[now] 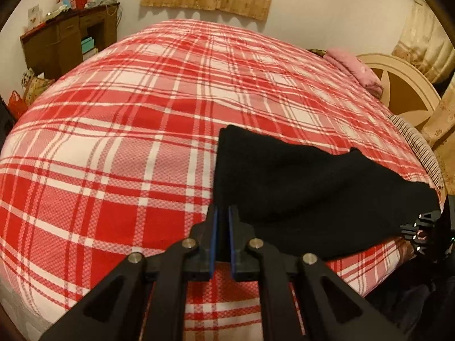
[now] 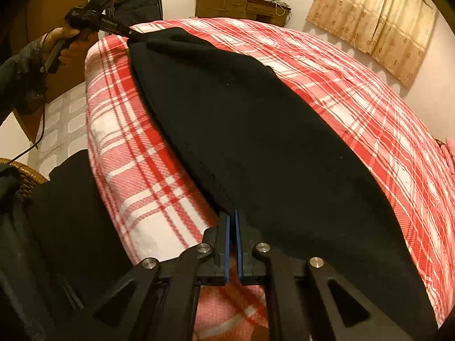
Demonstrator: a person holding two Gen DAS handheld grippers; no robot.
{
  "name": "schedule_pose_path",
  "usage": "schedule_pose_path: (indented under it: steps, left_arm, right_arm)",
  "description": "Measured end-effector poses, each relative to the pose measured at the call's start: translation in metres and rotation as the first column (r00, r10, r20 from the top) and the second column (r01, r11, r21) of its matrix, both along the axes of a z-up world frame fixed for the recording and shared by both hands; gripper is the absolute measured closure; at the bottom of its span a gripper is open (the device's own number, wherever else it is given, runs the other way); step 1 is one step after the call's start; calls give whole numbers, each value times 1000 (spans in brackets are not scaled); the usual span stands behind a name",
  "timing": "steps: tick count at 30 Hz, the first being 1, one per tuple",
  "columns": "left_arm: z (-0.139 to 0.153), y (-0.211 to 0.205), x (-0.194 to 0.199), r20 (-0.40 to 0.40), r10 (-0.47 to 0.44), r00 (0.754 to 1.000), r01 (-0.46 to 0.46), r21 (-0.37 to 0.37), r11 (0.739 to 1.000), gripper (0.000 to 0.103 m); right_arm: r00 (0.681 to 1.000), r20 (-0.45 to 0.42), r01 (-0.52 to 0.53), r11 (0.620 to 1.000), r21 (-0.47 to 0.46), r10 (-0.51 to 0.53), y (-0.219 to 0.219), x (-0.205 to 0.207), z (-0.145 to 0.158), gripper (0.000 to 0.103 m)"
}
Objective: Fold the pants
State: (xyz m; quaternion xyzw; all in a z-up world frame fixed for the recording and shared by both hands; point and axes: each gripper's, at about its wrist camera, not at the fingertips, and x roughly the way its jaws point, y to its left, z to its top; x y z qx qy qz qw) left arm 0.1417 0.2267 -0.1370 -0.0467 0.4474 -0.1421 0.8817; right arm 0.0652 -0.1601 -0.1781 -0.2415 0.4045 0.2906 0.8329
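Black pants [image 1: 307, 182] lie folded lengthwise on a red and white plaid bed [image 1: 128, 130], along its near edge. My left gripper [image 1: 222, 213] is shut on the near corner of the pants at one end. My right gripper [image 2: 231, 216] is shut on the edge of the pants [image 2: 256, 142] at the other end. In the right wrist view the left gripper [image 2: 129, 32] shows far off, pinching the far end of the cloth. In the left wrist view the right gripper's body [image 1: 423, 230] shows at the right edge.
A wooden desk [image 1: 68, 42] with boxes stands by the far wall. A pink pillow [image 1: 355, 68] and a cream headboard [image 1: 403, 85] are at the right. Curtains [image 2: 372, 20] hang on the wall. A wicker basket [image 2: 20, 170] stands beside the bed.
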Motion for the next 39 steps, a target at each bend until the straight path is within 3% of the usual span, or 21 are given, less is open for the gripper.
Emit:
schedule_pose_path:
  steps: [4,7,9,11,12,13,17,22,26,28,31,33,39]
  left_arm:
    - [1,1,2,19,49,999,-50,69,996,85]
    - [16,6,-1,72,110,991,-118,111,987,82]
    - [33,9,-7,133,142,981,-157,115,981,70]
    - [49,2,-11,191,135,972,-159,113,981,48]
    - [54,-4,-10,207,126,970,-152,115,982,46]
    - [57,-12,-7,215,108,971,-135,115,984,46]
    - [54,-56,22,185,31,982,-54,124,991,46]
    - [26,-103,65,94,-45,995,25,206,978,46]
    - [-7,-123,82,21,-166,986,154,270,951,46]
    - [-10,-127,78,20,-194,981,180,292,939,46]
    - [1,-125,67,44,-239,970,222,240,945,46]
    - [6,-125,63,61,-262,963,240,244,939,46]
    - [-17,-130,70,-17,-313,949,309,223,924,48]
  right_arm:
    - [1000,-17,17,1000,-14,-18,0,6,-11,99]
    - [999,-22,46,999,27,-46,-3,11,-7,98]
    - [998,-33,57,998,37,-56,-8,12,0,94]
    - [997,-24,72,996,48,-71,-16,10,6,76]
    - [996,-28,89,994,65,-87,-23,11,10,56]
    - [993,-32,114,989,90,-111,-31,12,15,44]
    - [980,21,191,971,143,-196,-61,11,33,44]
    - [958,33,278,948,156,-286,-92,13,44,44]
    - [954,20,293,944,153,-299,-98,14,37,44]
    - [956,11,290,945,151,-294,-97,15,32,44]
    - [959,-1,280,947,155,-284,-96,18,26,44]
    - [960,-3,277,948,157,-280,-94,19,23,44]
    - [967,21,248,958,146,-254,-78,22,24,44]
